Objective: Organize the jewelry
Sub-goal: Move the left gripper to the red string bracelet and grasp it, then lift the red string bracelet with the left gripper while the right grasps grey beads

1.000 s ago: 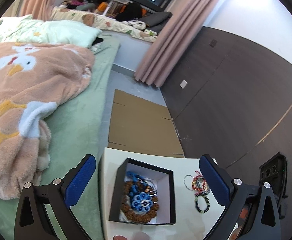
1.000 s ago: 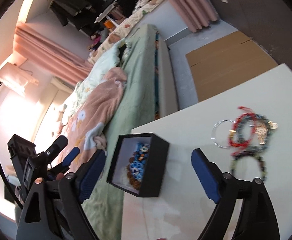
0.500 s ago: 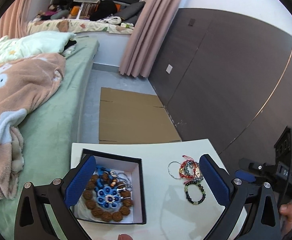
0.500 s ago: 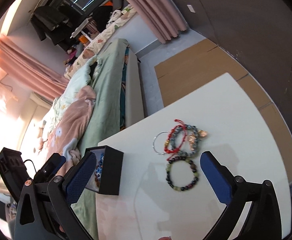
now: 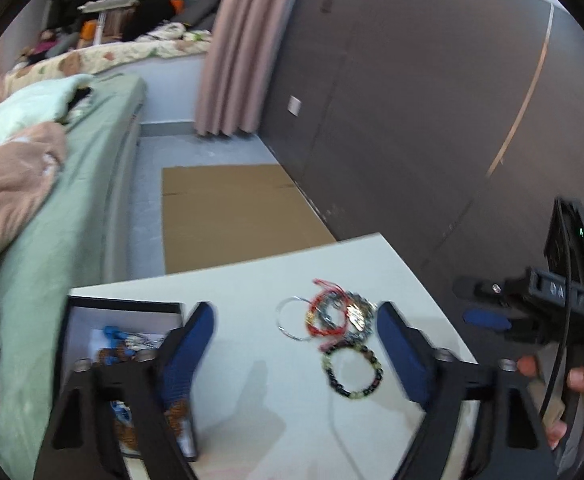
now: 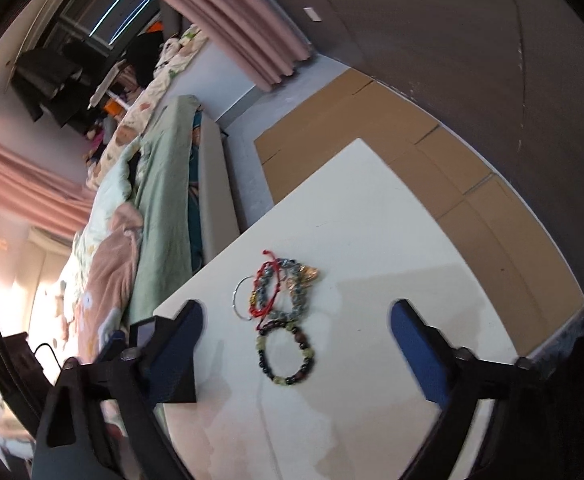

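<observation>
A pile of bracelets lies on the white table (image 5: 251,280): a red cord bracelet (image 5: 324,314), a silver ring bangle (image 5: 287,320) and a dark beaded bracelet (image 5: 352,368). A black jewelry box (image 5: 119,344) holding blue and brown beads sits at the table's left. My left gripper (image 5: 296,344) is open above the table, between the box and the pile. My right gripper (image 6: 296,340) is open, with the beaded bracelet (image 6: 285,352) and red cord bracelet (image 6: 267,292) between its fingers. The right gripper also shows in the left wrist view (image 5: 488,318).
A bed with green sheet (image 5: 63,208) and pink blanket lies left of the table. Flat cardboard (image 5: 231,212) covers the floor beyond the table's far edge. A dark panelled wall (image 5: 412,120) runs along the right. The box corner (image 6: 143,332) shows behind the right gripper's left finger.
Both grippers have swung right, from the jewelry box toward the bracelet pile. The pile now sits between the right gripper's fingers. Both stay open.
</observation>
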A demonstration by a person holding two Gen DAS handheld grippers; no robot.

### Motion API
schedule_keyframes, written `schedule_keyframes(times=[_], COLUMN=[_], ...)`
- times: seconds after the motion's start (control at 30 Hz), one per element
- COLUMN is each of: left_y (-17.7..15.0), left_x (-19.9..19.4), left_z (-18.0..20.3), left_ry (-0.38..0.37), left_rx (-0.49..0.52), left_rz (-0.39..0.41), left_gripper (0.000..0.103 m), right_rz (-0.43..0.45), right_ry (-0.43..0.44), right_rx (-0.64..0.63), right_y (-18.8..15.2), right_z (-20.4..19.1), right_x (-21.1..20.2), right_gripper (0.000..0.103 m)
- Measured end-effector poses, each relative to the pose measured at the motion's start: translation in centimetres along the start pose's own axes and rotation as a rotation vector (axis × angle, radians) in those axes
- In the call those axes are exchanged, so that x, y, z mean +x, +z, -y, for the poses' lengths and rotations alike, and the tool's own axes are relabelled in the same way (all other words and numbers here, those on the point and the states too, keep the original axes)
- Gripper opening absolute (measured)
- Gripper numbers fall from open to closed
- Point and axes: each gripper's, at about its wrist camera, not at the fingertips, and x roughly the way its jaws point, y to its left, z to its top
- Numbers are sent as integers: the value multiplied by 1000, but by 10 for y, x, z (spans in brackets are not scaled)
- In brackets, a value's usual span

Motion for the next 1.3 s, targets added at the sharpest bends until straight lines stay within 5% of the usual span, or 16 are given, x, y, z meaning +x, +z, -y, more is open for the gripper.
schedule_keyframes(times=[0.23, 0.5, 1.23, 1.3], left_y=[0, 4, -8, -8], left_x=[33, 74, 137, 139], left_z=[20, 42, 66, 68], left_ry=[-45, -44, 47, 49], left_rx=[36, 80, 190, 199], left_rz=[-88, -179, -295, -306], left_gripper=[38, 24, 15, 7], right_rz=[-24, -53, -50, -57], right_ry=[32, 51, 104, 105], right_rx=[45, 89, 156, 151], right_y=[8, 13, 31, 30], right_z=[10, 19, 42, 40], right_x=[5, 12, 9, 12], right_gripper=[76, 67, 66, 66])
